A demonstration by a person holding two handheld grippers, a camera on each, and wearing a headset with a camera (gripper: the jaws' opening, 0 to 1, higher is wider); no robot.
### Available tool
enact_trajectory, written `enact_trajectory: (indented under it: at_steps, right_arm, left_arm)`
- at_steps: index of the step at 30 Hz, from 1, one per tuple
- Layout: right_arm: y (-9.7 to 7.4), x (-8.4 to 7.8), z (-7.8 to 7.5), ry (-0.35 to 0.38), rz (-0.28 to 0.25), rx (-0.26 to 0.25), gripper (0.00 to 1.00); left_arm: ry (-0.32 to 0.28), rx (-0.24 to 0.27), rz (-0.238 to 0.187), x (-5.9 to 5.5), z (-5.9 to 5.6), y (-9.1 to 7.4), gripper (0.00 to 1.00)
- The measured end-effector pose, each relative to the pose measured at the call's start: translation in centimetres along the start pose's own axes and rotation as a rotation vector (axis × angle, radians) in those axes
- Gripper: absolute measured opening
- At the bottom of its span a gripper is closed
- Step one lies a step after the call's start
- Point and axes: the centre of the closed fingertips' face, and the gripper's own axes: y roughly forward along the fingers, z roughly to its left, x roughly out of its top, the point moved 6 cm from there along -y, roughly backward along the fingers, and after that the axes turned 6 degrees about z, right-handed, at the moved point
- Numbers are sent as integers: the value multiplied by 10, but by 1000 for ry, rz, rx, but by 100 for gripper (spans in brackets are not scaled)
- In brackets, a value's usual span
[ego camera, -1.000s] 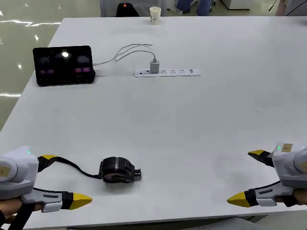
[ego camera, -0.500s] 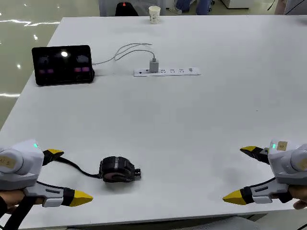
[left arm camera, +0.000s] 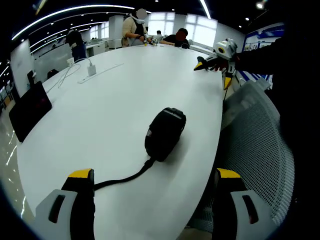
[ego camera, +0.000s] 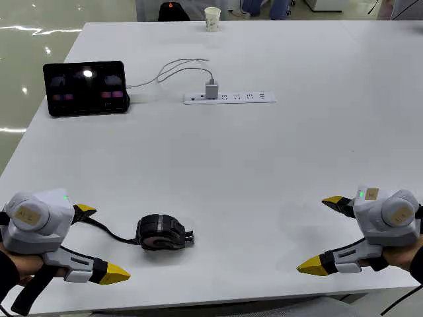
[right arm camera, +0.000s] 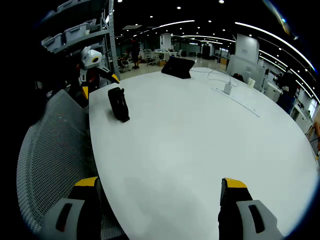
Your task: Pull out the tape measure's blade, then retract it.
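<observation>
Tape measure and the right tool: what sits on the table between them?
Nothing: in the head view, bare white table separates the tape measure from the right tool.

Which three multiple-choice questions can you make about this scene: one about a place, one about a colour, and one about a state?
1. Where on the table does the tape measure lie?
A. beside the power strip
B. near the front edge, close to the left hand-held gripper
C. next to the paper cup

2. What colour are the tips of both hand-held grippers?
A. red
B. yellow
C. blue

3. In what state is the right hand-held gripper?
A. shut on the tape measure
B. shut on nothing
C. open

Answers:
1 B: in the head view the black case sits just beside the left hand-held gripper.
2 B: all four tips are yellow.
3 C: its jaws stand wide apart over bare table.
</observation>
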Motion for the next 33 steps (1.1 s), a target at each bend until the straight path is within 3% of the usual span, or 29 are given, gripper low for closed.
enact_trajectory:
  at_steps: [6, 16, 20, 33]
  right_arm:
    - [9, 7, -1, -42, 33, 8, 99]
    - [24, 29, 2, -108, 46, 28, 99]
    - [29, 38, 5, -118, 37, 36, 99]
    - [42, 54, 10, -152, 30, 52, 99]
  left_arm:
    - [54, 2, 46, 1, 4, 2, 97]
    - [145, -8, 48, 22, 8, 7, 97]
    - [222, -27, 80, 29, 6, 13, 95]
    - [315, -55, 76, 50, 1, 26, 91]
